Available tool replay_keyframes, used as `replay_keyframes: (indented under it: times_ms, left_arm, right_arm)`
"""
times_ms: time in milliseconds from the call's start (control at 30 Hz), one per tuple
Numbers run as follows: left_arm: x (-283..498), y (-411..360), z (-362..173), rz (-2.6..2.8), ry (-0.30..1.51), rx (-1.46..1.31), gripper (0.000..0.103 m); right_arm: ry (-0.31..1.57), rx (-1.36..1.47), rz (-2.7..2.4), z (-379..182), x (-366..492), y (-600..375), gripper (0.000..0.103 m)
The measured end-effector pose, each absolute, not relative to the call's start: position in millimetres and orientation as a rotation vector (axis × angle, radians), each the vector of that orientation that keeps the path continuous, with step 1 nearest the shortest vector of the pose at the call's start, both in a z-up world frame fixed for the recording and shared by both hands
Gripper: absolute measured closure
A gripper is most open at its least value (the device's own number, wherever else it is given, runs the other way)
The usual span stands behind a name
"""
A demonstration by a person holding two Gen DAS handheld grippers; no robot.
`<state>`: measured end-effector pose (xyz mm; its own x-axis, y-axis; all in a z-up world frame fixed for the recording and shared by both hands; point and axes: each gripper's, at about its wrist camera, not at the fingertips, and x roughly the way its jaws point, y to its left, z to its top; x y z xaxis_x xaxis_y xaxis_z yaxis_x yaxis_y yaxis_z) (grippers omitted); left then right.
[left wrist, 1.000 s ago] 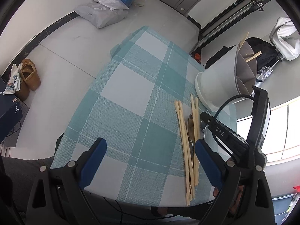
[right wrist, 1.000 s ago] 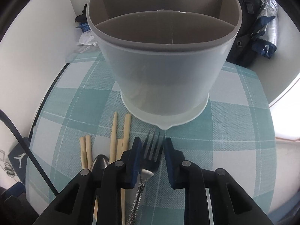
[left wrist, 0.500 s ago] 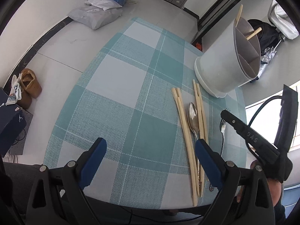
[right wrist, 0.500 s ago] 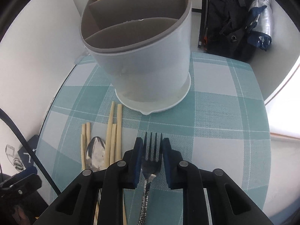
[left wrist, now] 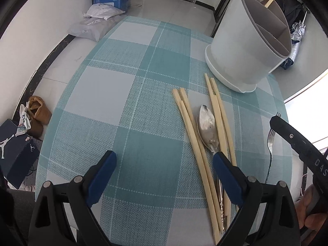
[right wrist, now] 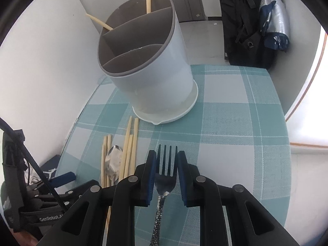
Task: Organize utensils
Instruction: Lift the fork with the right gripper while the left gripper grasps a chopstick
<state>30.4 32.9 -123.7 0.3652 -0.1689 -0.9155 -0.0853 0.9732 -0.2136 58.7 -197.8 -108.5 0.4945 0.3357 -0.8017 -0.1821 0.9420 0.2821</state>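
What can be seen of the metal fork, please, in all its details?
The silver metal fork has four tines and a textured, patterned handle. It lies flat on the teal checked tablecloth, with its tines pointing toward the white divided utensil holder. The right hand-held gripper brackets its head, with narrow gaps at both pads. It lies apart from the chopsticks.

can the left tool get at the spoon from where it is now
Probably yes. The left tool is open just short of the spoon, whose bowl lies bare. But chopsticks hug both sides, so the fingers may catch one too.
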Motion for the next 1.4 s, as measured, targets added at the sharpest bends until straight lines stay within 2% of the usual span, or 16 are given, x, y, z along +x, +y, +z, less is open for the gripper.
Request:
replay_keyframes:
  times_ms: [200, 533, 933, 1067, 1200, 1400]
  left_arm:
    - [34.3, 31.1, -116.2, -0.031, 1.147, -0.212, 0.010]
    - [35.2, 16.5, -128.6, 0.063, 1.192, -0.040, 0.009]
    - [55.9, 41.0, -134.5, 0.067, 1.263, -0.117, 0.009]
    - [65.1, 37.9, -134.7, 0.084, 1.280, -0.090, 0.014]
    - [68.8, 34.5, -133.7, 0.083, 1.278, -0.068, 0.026]
    - [66.5, 52.9, -129.5, 0.130, 1.250, -0.140, 0.026]
  right_arm:
    - [0.983, 0.160, 0.337, -107.0, 56.8, -174.8, 0.084]
    - [0.962, 0.176, 0.358, -103.2, 59.5, -182.0, 0.084]
    - [0.948, 0.208, 0.357, -101.7, 59.9, -183.8, 0.084]
    - [0.934, 0.215, 0.365, -97.4, 58.0, -184.7, 0.084]
    - [0.921, 0.221, 0.369, -93.7, 57.5, -187.4, 0.084]
    - [0.913, 0.245, 0.370, -91.1, 57.9, -191.9, 0.084]
